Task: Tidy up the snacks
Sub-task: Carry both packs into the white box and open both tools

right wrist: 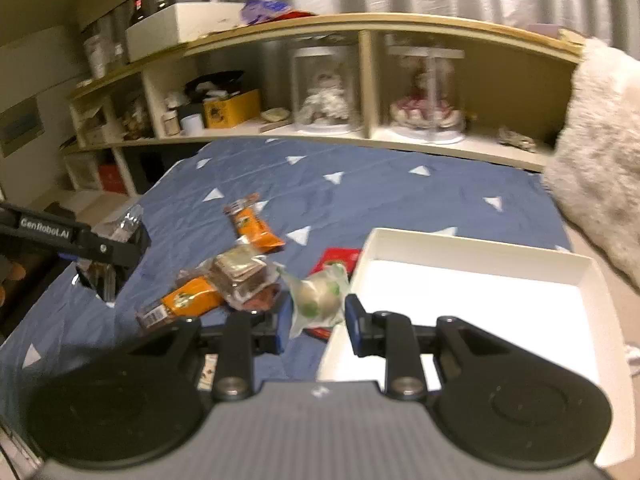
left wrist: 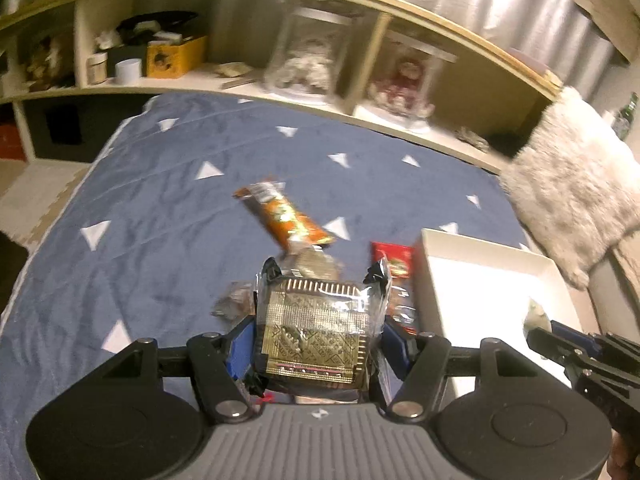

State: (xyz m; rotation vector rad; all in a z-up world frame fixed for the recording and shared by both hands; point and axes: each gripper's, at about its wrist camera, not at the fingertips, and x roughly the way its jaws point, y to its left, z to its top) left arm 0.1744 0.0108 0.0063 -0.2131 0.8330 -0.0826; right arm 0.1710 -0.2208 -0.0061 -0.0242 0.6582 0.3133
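Note:
My left gripper [left wrist: 318, 338] is shut on a gold foil snack in clear wrap [left wrist: 316, 334], held above the blue bedspread [left wrist: 140, 208]. It also shows at the left of the right wrist view [right wrist: 108, 256]. My right gripper [right wrist: 316, 322] is shut on a round snack in a clear green-printed wrapper [right wrist: 318, 298], just left of the white box [right wrist: 460, 248]. The right gripper shows at the right edge of the left wrist view [left wrist: 538, 326]. Loose snacks lie on the bed: an orange packet [left wrist: 286, 218], a red packet [left wrist: 394, 260], another orange packet [right wrist: 192, 300] and a clear-wrapped pile [right wrist: 240, 272].
The white box [left wrist: 424, 276] sits on the bed at the right. A fluffy pillow [left wrist: 572, 184] lies beyond it. A low shelf [right wrist: 360, 28] with jars and boxes runs along the far side of the bed.

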